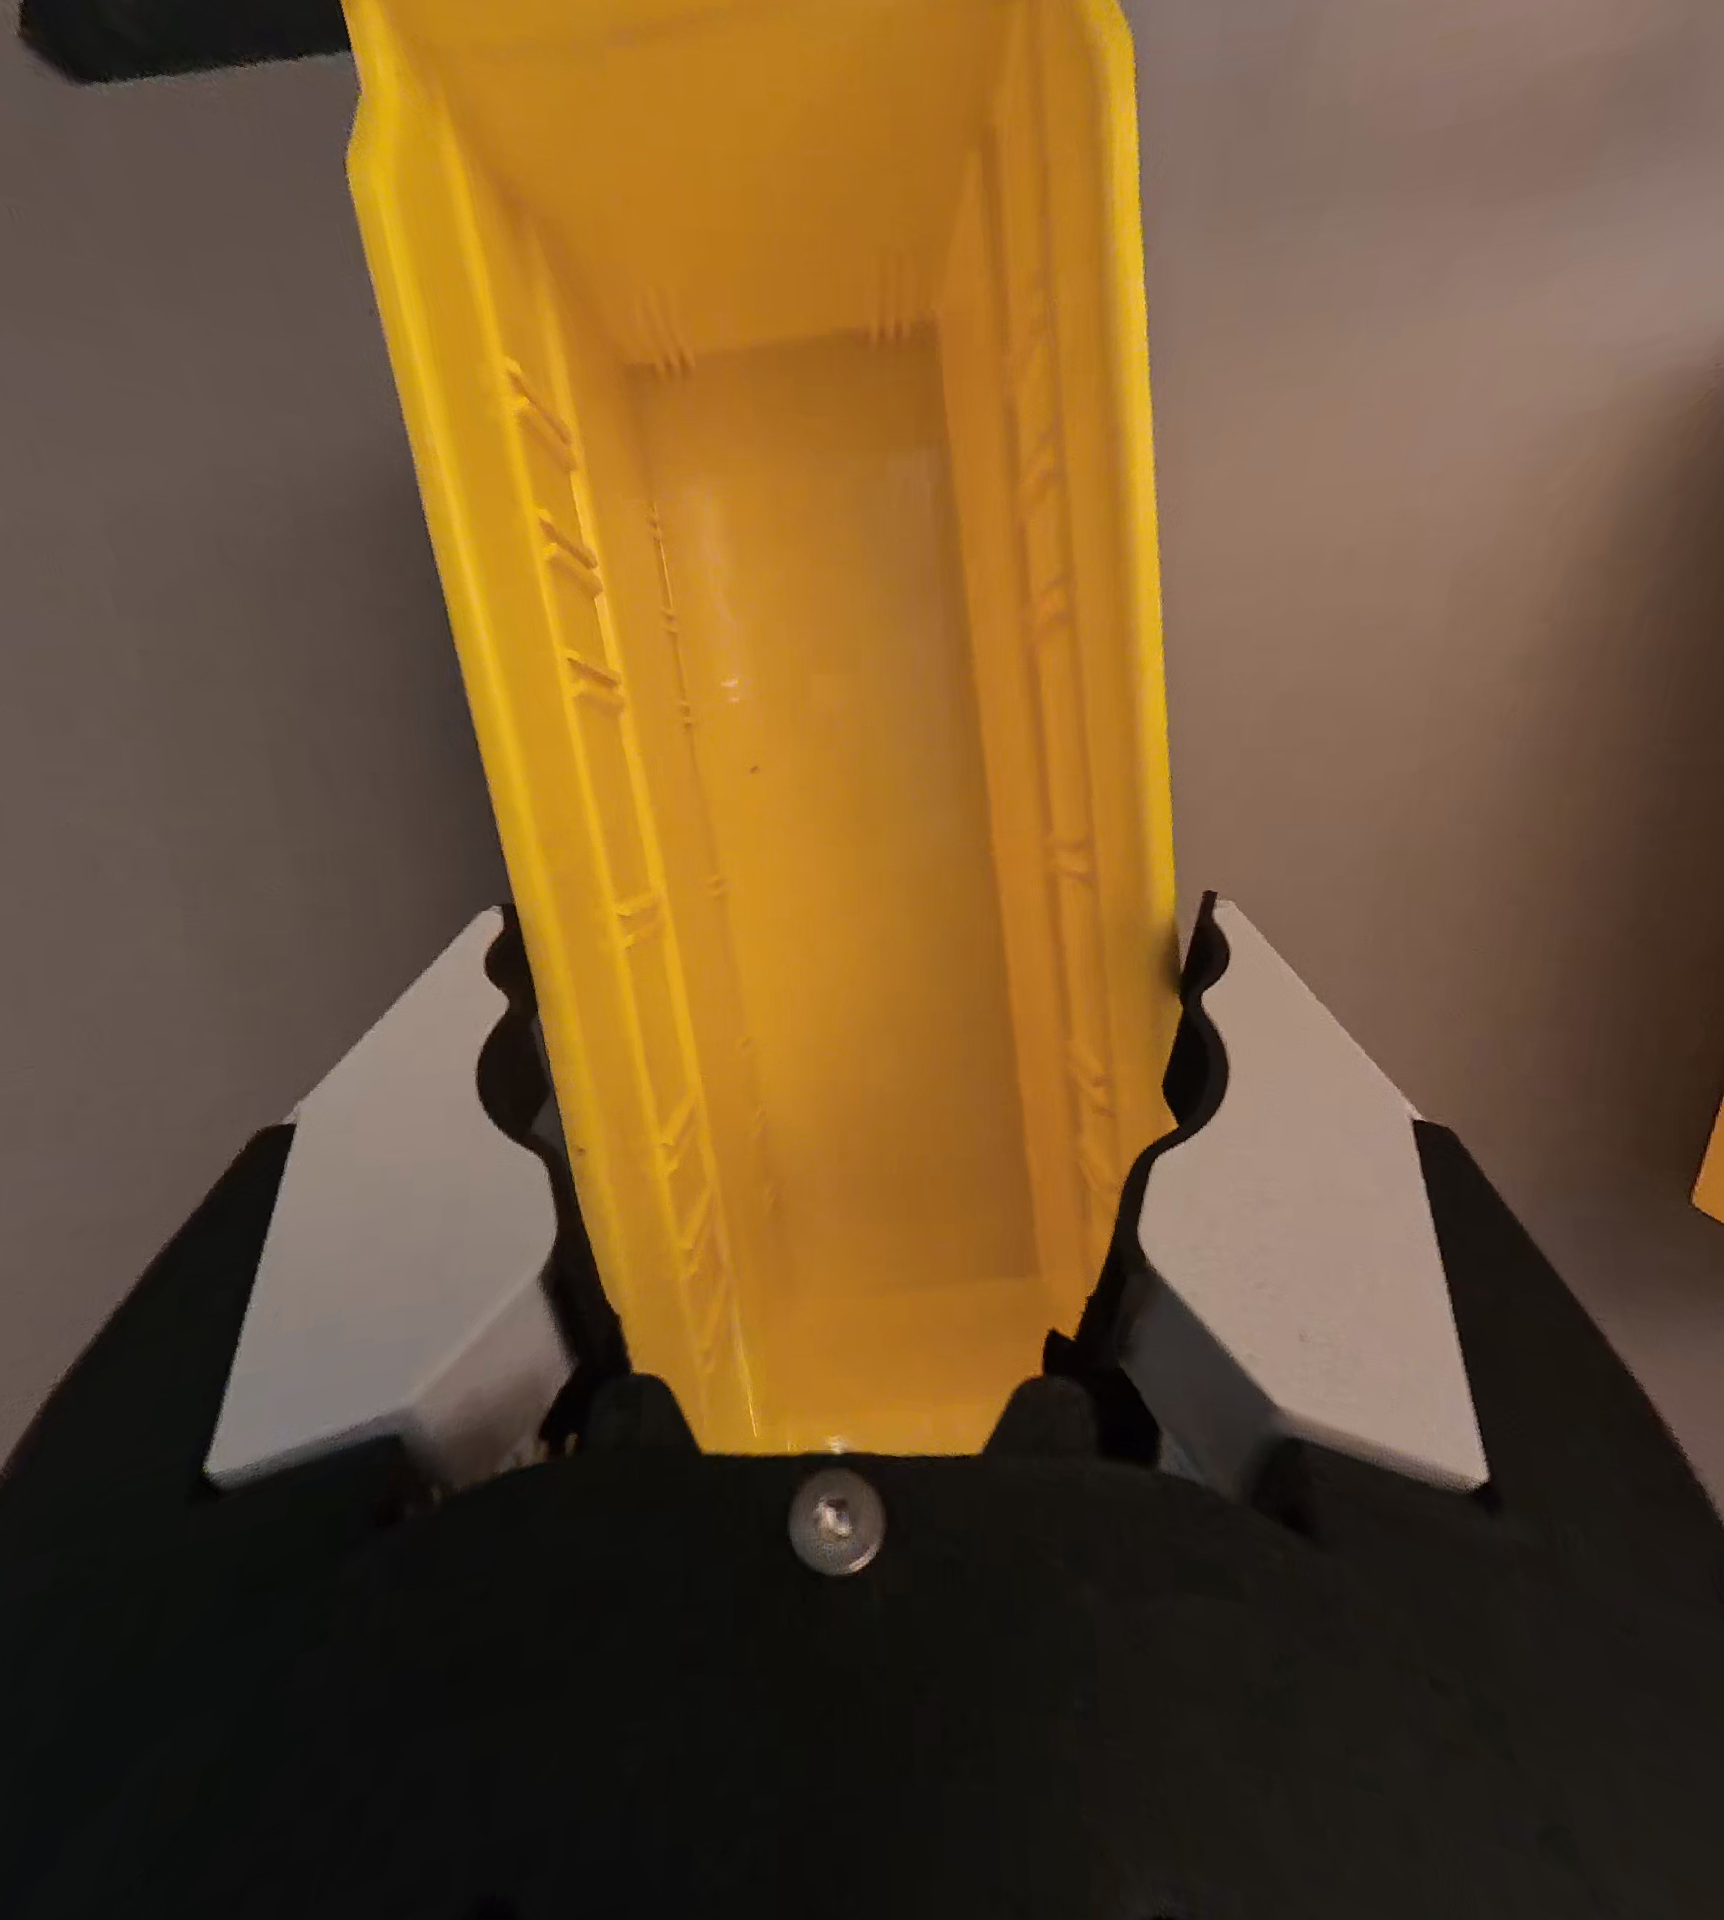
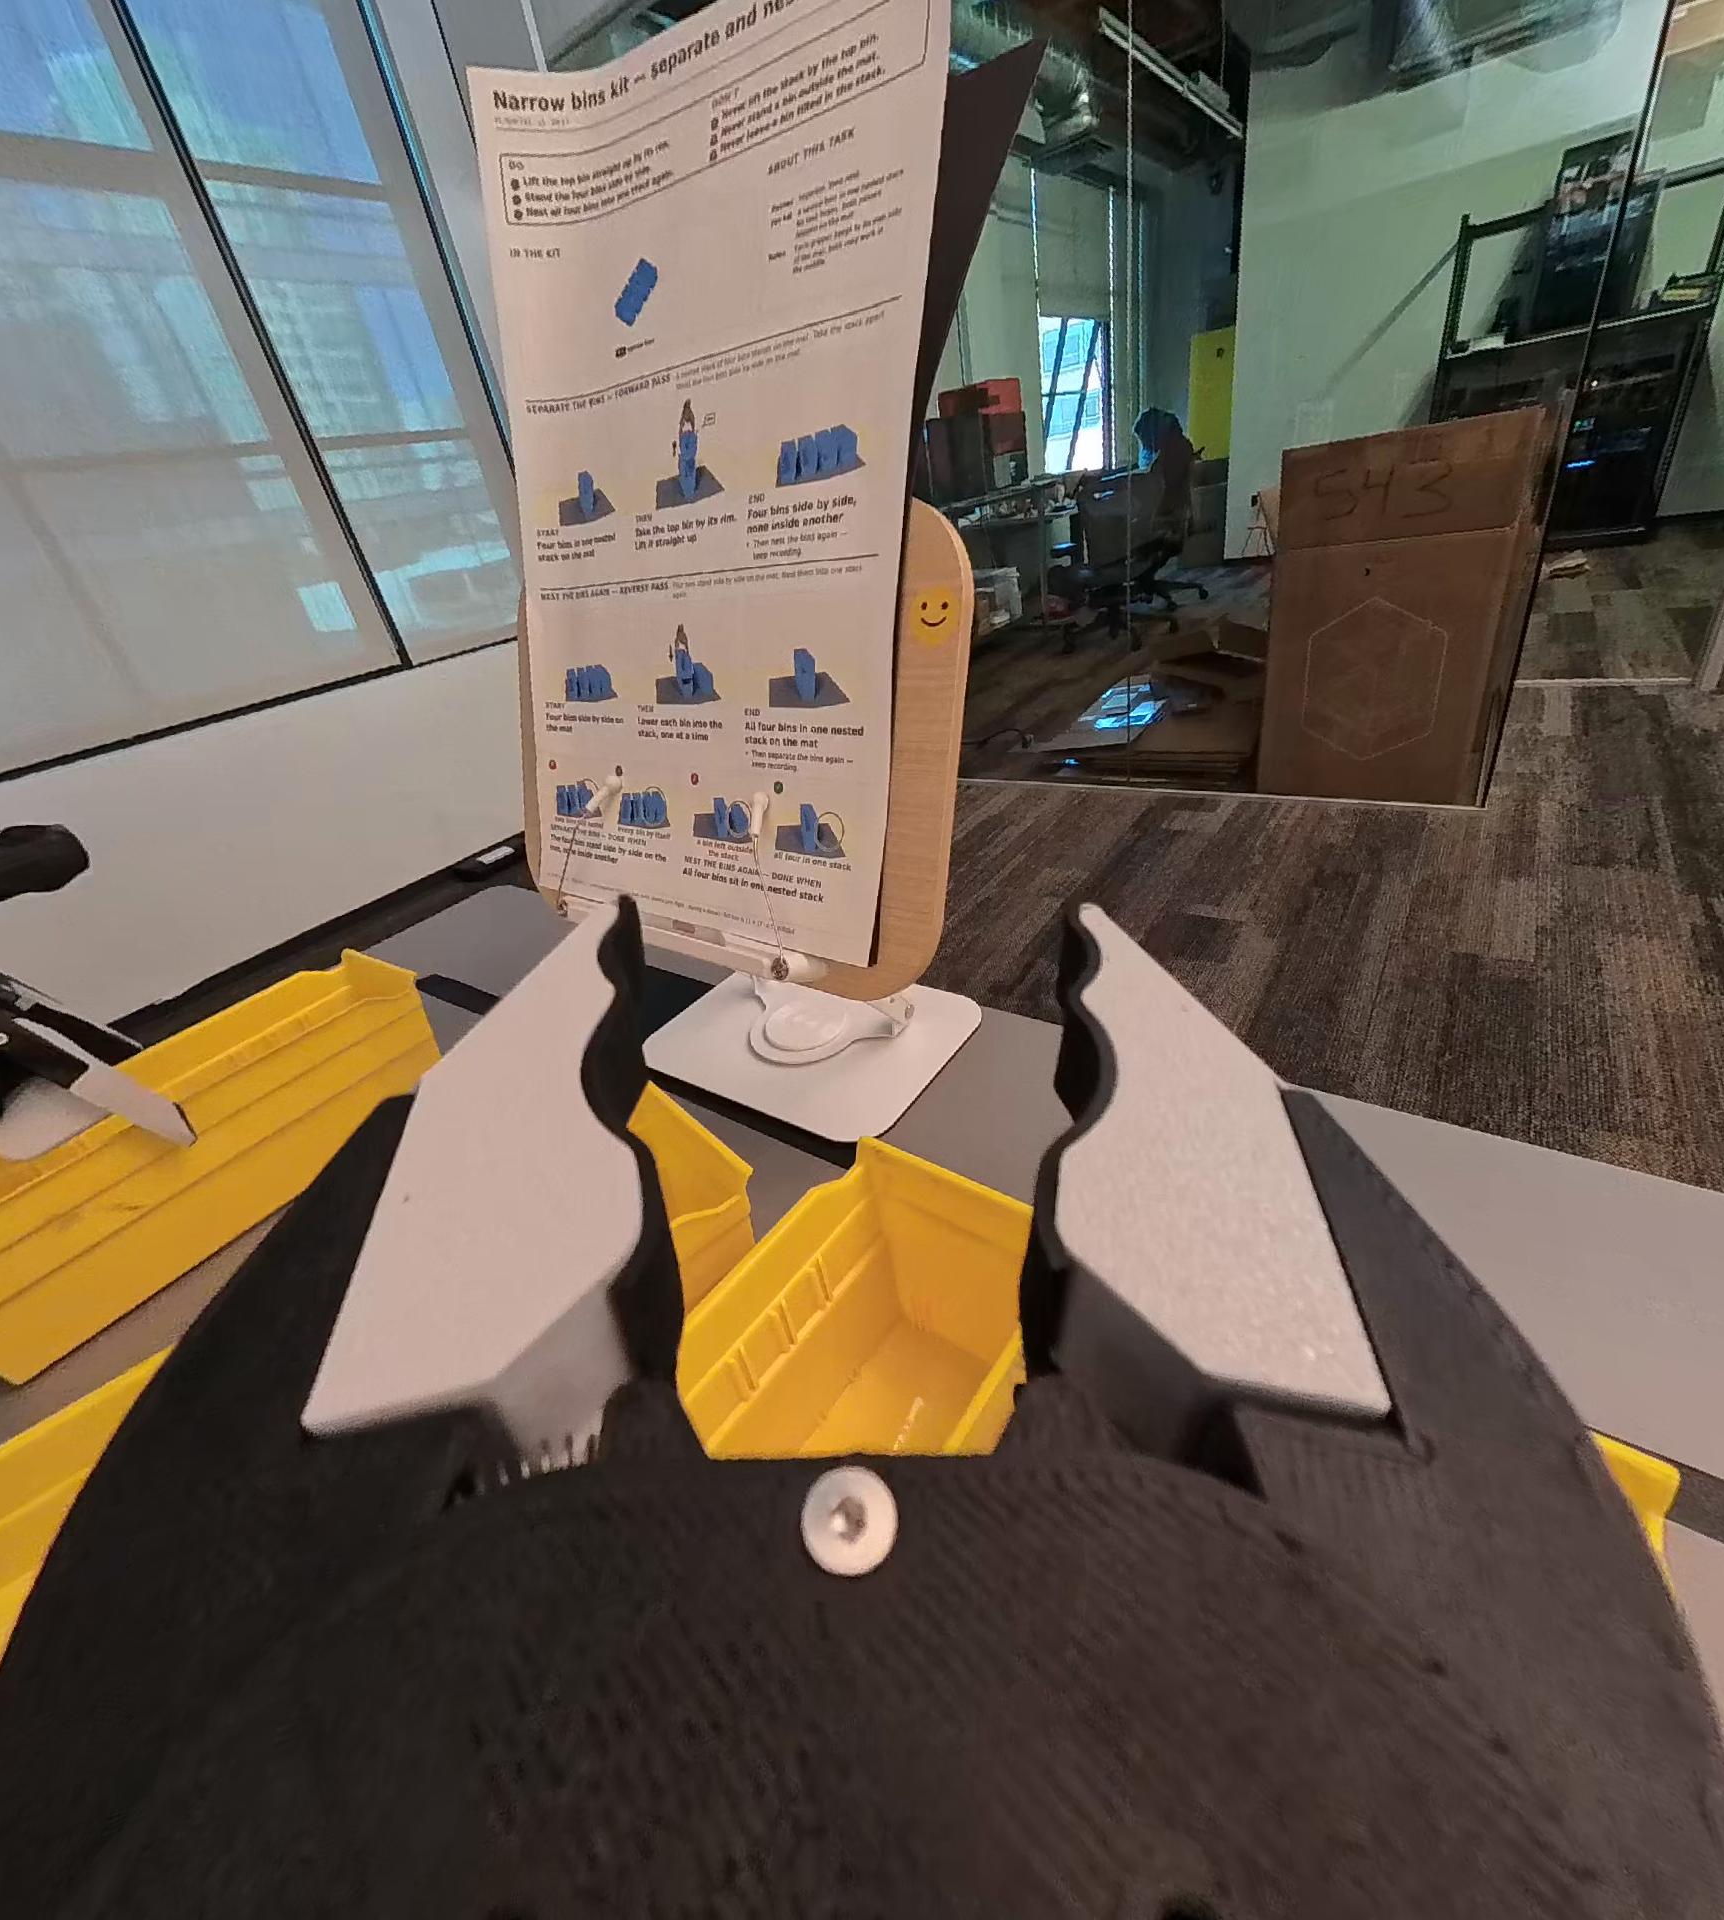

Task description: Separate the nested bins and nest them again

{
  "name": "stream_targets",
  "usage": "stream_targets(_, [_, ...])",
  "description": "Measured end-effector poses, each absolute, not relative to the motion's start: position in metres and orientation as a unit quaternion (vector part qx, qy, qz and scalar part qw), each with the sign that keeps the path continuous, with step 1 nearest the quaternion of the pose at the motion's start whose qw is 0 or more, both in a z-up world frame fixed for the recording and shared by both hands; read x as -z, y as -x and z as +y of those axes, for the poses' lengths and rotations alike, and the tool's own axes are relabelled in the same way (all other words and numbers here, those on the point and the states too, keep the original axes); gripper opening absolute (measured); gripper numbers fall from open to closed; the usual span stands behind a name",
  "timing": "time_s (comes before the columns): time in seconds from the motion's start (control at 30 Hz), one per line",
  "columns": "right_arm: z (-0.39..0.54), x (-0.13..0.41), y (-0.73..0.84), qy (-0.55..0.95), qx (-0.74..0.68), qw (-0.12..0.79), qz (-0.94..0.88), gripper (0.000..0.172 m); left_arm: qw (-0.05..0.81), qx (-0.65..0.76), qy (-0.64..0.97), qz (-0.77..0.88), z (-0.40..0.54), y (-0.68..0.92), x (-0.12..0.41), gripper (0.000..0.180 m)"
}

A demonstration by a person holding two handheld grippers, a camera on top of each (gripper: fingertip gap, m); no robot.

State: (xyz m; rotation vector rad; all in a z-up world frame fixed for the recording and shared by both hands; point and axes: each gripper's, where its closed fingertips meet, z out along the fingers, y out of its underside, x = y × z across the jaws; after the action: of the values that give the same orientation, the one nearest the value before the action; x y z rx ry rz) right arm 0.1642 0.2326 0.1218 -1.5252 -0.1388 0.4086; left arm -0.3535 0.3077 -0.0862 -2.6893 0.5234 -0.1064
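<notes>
Yellow bin (image 1: 837,831): lengthwise between the left gripper (image 1: 853,997) fingers, open side to the camera.
Left grip: spread wide; a thin gap on the right, so probably letting go, not carrying.
Right gripper (image 2: 853,997): wide, empty, above another bin (image 2: 837,1340).
Table (image 2: 1564,1247): bins apart; separation looks well along.

office | glass partition (image 2: 1357,416) | desk chair (image 2: 1128,551) | carpet (image 2: 1357,987)

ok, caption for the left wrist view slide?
Left hand-held gripper straddling a long yellow bin, viewed down its open interior.
</notes>
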Motion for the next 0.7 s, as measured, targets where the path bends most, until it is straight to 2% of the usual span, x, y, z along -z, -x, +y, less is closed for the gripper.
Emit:
stream_targets(0.1, [0.233,-0.120,-0.166,0.687,-0.180,0.701,-0.061,0.080,0.215,0.024,0.955,0.203,0.311,0.353,0.084,0.127])
stream_targets(0.23, [0.234,-0.120,-0.169,0.687,-0.180,0.702,-0.057,0.080,0.301,-0.004,0.932,0.199,0.325,0.351,0.045,0.130])
stream_targets(0.3, [0.235,-0.120,-0.171,0.687,-0.179,0.702,-0.055,0.080,0.362,0.002,0.909,0.208,0.327,0.331,0.012,0.125])
stream_targets(0.37, [0.236,-0.119,-0.171,0.688,-0.179,0.701,-0.054,0.080,0.403,0.066,0.883,0.231,0.315,0.284,-0.015,0.114])
stream_targets(0.5, [0.238,-0.115,-0.168,0.694,-0.174,0.696,-0.058,0.080,0.370,0.229,0.856,0.279,0.266,0.173,-0.029,0.097])
stream_targets(0.7, [0.237,-0.115,-0.164,0.695,-0.172,0.695,-0.065,0.080,0.296,0.223,0.878,0.302,0.246,0.109,0.018,0.089])
